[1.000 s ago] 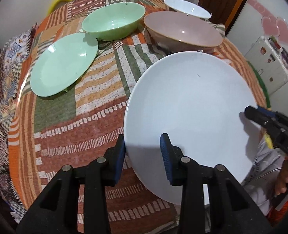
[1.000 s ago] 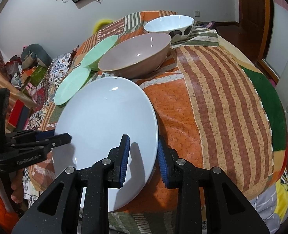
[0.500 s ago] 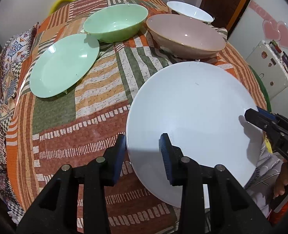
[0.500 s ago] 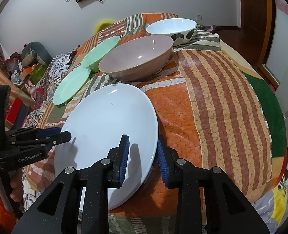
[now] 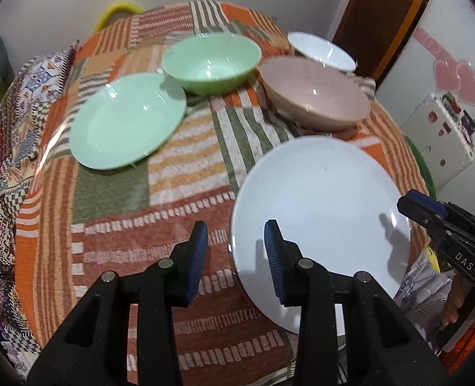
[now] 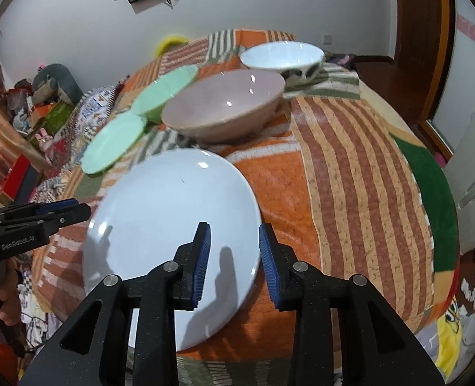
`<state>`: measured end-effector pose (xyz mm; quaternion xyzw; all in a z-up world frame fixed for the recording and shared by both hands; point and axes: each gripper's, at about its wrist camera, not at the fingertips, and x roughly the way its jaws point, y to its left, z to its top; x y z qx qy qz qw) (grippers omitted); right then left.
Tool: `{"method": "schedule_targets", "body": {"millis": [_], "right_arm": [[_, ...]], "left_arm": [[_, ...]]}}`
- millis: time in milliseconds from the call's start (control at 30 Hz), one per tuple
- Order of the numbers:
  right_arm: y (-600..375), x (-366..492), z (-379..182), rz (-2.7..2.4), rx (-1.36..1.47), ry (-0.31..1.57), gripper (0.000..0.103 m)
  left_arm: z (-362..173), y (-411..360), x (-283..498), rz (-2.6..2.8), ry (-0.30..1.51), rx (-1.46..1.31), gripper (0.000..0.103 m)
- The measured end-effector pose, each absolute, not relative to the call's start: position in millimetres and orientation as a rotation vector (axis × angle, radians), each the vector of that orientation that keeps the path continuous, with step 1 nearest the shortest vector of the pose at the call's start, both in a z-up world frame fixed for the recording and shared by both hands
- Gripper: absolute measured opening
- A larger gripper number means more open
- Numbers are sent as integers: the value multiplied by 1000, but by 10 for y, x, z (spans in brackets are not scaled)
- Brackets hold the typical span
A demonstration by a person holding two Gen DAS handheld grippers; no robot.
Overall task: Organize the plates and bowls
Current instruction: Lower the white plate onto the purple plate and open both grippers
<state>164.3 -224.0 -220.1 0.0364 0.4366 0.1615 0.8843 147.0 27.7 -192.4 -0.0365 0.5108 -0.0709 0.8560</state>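
Note:
A large white plate (image 5: 321, 212) (image 6: 173, 225) lies on the patchwork tablecloth at the near edge of the table. My left gripper (image 5: 236, 251) is open, its jaws astride the plate's left rim. My right gripper (image 6: 232, 254) is open, its jaws astride the plate's right rim. Behind stand a pink bowl (image 5: 314, 91) (image 6: 224, 104), a green bowl (image 5: 210, 61) (image 6: 163, 91), a green plate (image 5: 126, 119) (image 6: 113, 146) and a white bowl (image 5: 321, 50) (image 6: 282, 56).
The round table (image 5: 115, 193) drops off on all sides under the cloth. A white fridge (image 5: 437, 138) and a brown door (image 5: 385, 16) stand to the right. Clutter lies on the floor at the left (image 6: 41, 109).
Both grippers have drawn back and risen a little, so the white plate looks smaller and further off. The plate still lies on the cloth. Both jaws stay open.

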Motion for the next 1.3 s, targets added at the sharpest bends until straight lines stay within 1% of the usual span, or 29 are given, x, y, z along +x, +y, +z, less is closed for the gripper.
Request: {"method": "schedule_targets", "body": {"millis": [133,300,333,533,567,600,667,800,867,1100,1300], "right_arm": [[-2150,1610,-1993,364,50,851,34],[-1986,1615,-1737,409,40,773,44],[-1955,1625,-1705,420,42,764,44],[-1690,1740,-1496,523,66,733,44],[-1630,1757,-1482,535,62,729,45],[-1592,1765,-1478,540,56,726,50],[-1477,1804,-1460,552,42,715,60],[-1261,1901,-1480,582,20,719,61],[-1152,1992,-1520,592,17,735,61],[-861,2291,-1666,601,8,809,61],[-595,2523,-1803,602,-52,859,61]], "left_arm": [[-1708,407,1414,-137,1009,-95,36],[-1405,586,1324,-105,906,-94,38],[-1353,619,1314,-104,890,-96,38],[-1100,941,1259,-38,798,-118,55],[-1071,1017,1263,-17,787,-117,60],[-1051,1089,1267,3,779,-118,64],[-1030,1223,1280,33,770,-127,68],[-1055,1508,1367,76,783,-166,76],[-1096,1642,1430,96,794,-179,78],[-1360,2004,1725,157,845,-207,79],[-1593,2164,2033,160,884,-219,79]]}}
